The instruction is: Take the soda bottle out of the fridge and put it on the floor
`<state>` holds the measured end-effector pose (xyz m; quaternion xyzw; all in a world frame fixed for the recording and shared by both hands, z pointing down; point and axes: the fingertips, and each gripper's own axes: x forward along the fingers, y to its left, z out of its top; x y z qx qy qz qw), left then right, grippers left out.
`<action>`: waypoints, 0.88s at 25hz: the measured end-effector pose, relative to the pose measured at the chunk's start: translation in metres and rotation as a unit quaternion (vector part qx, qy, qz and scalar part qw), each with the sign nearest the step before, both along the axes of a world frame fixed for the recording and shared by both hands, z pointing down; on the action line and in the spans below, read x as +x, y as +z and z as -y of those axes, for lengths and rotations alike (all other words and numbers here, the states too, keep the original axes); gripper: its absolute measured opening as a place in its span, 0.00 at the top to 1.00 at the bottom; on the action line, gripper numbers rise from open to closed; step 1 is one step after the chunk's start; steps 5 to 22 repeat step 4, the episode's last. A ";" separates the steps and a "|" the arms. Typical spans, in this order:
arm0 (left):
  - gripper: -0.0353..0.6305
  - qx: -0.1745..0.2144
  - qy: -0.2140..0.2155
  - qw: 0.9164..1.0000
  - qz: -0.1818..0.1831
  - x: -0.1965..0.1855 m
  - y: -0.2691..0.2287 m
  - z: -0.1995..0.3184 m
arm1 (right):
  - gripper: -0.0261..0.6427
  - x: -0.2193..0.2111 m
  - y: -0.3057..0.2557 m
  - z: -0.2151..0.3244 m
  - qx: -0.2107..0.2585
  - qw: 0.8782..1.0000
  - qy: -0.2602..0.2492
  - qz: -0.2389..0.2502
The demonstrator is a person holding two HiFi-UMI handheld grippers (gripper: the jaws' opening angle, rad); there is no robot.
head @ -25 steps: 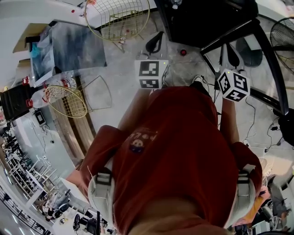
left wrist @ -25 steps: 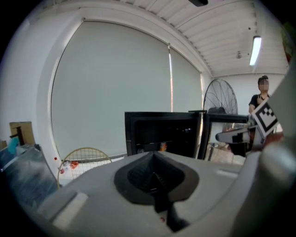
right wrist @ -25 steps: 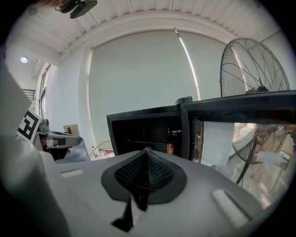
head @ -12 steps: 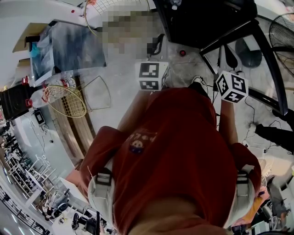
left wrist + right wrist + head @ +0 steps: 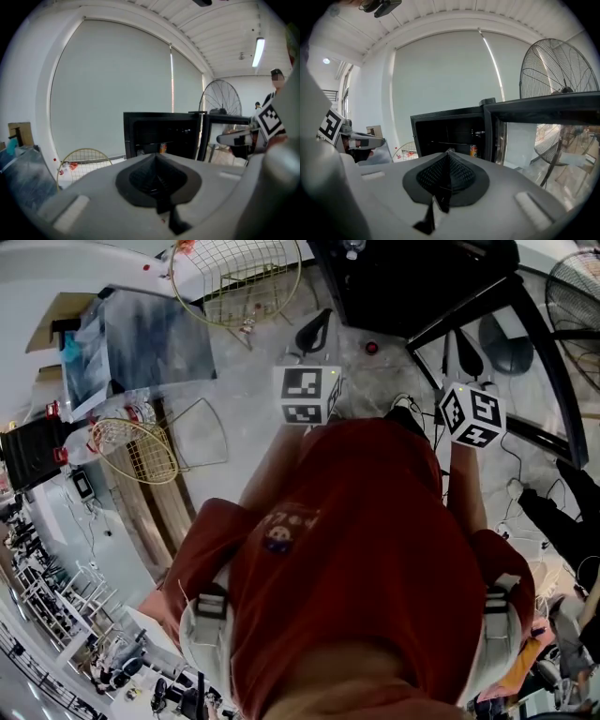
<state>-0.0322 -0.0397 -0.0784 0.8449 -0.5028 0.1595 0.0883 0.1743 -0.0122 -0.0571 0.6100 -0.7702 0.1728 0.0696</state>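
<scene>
The black fridge (image 5: 446, 135) stands open in front of me. On its shelf sits a small orange soda bottle (image 5: 474, 150), also visible as an orange spot (image 5: 162, 148) in the left gripper view. Both grippers are held side by side, short of the fridge and apart from the bottle. My left gripper (image 5: 157, 161) has its dark pads pressed together with nothing between them. My right gripper (image 5: 447, 157) is likewise shut and empty. From above, the left gripper (image 5: 316, 330) and the right gripper (image 5: 461, 352) point toward the fridge (image 5: 412, 282).
The glass fridge door (image 5: 539, 140) hangs open on the right, with a large standing fan (image 5: 560, 70) behind it. Round wire frames (image 5: 139, 448) and a wooden bench lie on the floor at left. Cables (image 5: 525, 493) and a person in dark clothes (image 5: 562, 526) are at right.
Both grippers have stayed where they were. A person in dark clothes has come into the head view at the right edge.
</scene>
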 end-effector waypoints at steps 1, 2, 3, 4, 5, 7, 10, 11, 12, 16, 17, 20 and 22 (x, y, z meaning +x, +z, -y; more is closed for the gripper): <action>0.95 0.000 0.000 1.000 0.000 0.000 0.000 0.001 | 0.96 -0.001 -0.001 0.001 0.001 1.000 0.000 0.000; 0.95 0.000 0.001 1.000 0.001 -0.001 -0.001 0.001 | 0.96 -0.001 -0.001 0.002 0.001 1.000 0.000 -0.001; 0.95 0.000 0.001 1.000 0.001 -0.001 -0.001 0.002 | 0.96 -0.002 -0.001 0.003 0.001 1.000 -0.001 -0.001; 0.95 0.001 0.002 1.000 0.002 -0.001 -0.001 0.003 | 0.96 -0.002 -0.002 0.004 0.001 1.000 -0.001 -0.001; 0.95 0.001 0.002 1.000 0.002 -0.001 -0.001 0.003 | 0.96 -0.002 -0.002 0.004 0.001 1.000 -0.001 -0.001; 0.95 0.001 0.002 1.000 0.002 -0.001 -0.001 0.003 | 0.96 -0.002 -0.002 0.004 0.001 1.000 -0.001 -0.001; 0.95 0.001 0.002 1.000 0.002 -0.001 -0.001 0.003 | 0.96 -0.002 -0.002 0.004 0.001 1.000 -0.001 -0.001; 0.95 0.001 0.002 1.000 0.002 -0.001 -0.001 0.003 | 0.96 -0.002 -0.002 0.004 0.001 1.000 -0.001 -0.001; 0.95 0.001 0.002 1.000 0.002 -0.001 -0.001 0.003 | 0.96 -0.002 -0.002 0.004 0.001 1.000 -0.001 -0.001; 0.95 0.001 0.002 1.000 0.002 -0.001 -0.001 0.003 | 0.96 -0.002 -0.002 0.004 0.001 1.000 -0.001 -0.001; 0.95 0.001 0.002 1.000 0.002 -0.001 -0.001 0.003 | 0.96 -0.002 -0.002 0.004 0.001 1.000 -0.001 -0.001; 0.95 0.001 0.002 1.000 0.002 -0.001 -0.001 0.003 | 0.96 -0.002 -0.002 0.004 0.001 1.000 -0.001 -0.001; 0.95 0.001 0.002 1.000 0.002 -0.001 -0.001 0.003 | 0.96 -0.002 -0.002 0.004 0.001 1.000 -0.001 -0.001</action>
